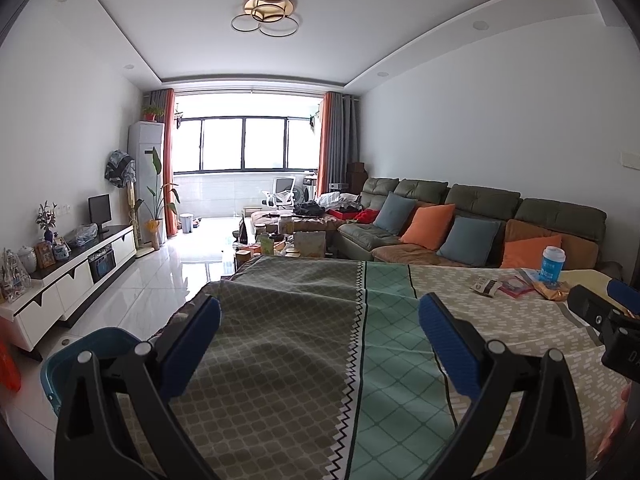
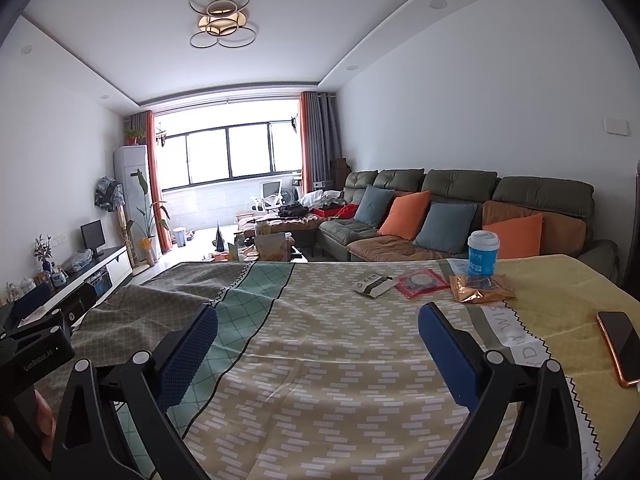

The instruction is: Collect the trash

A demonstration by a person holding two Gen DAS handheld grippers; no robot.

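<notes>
Trash lies at the far right of the cloth-covered table (image 2: 320, 360): a white and black wrapper (image 2: 374, 285), a red packet (image 2: 422, 282), a crumpled orange-gold wrapper (image 2: 478, 289) and a blue paper cup (image 2: 483, 254) with a white lid. The left wrist view shows the same cup (image 1: 553, 264), white wrapper (image 1: 486, 286), red packet (image 1: 516, 286) and gold wrapper (image 1: 554, 290). My right gripper (image 2: 318, 320) is open, well short of the trash, nothing between its blue pads. My left gripper (image 1: 320, 312) is open over the table's left part. A teal bin (image 1: 92, 352) stands on the floor left of the table.
A phone (image 2: 620, 346) in an orange case lies near the table's right edge. A green sofa (image 2: 440, 208) with cushions stands behind the table. A cluttered coffee table (image 1: 280, 240) is beyond, and a TV cabinet (image 1: 72, 276) lines the left wall.
</notes>
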